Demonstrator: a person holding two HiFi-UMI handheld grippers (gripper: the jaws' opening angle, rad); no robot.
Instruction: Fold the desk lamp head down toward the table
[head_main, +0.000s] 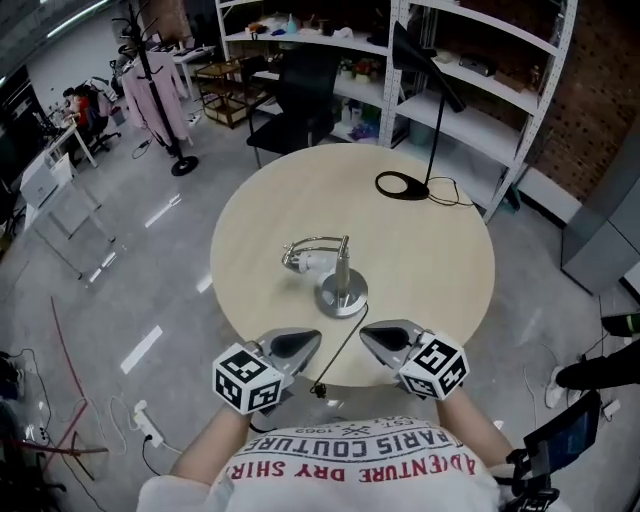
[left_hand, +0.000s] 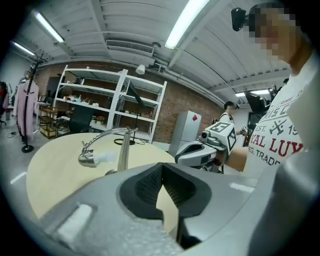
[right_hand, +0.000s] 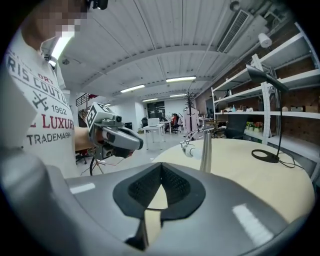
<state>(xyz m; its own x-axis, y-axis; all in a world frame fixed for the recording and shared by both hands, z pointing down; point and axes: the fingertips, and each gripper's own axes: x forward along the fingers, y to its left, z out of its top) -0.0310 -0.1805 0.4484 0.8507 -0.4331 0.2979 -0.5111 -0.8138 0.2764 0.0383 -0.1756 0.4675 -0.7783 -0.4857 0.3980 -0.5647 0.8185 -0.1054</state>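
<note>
Silver metal desk lamp (head_main: 343, 266) stands on its round base toward the near side of a round beige table (head_main: 440, 270). Its upright post carries a thin neck that arches over to the left, and the small lamp head (head_main: 303, 261) hangs low, close above the tabletop. A thin dark cord (head_main: 338, 353) runs from the base to the table's near edge.

Either side of that cord, the grey left gripper (head_main: 306, 341) and the grey right gripper (head_main: 377, 336) hover at the table's near rim, apart from the lamp. Both are clenched with nothing between their ribbed black pads (left_hand: 150, 186), tips pointing toward the lamp.

Across the table stands a black desk lamp with a ring base (head_main: 404, 185), and behind it white metal shelving (head_main: 490, 120).
</note>
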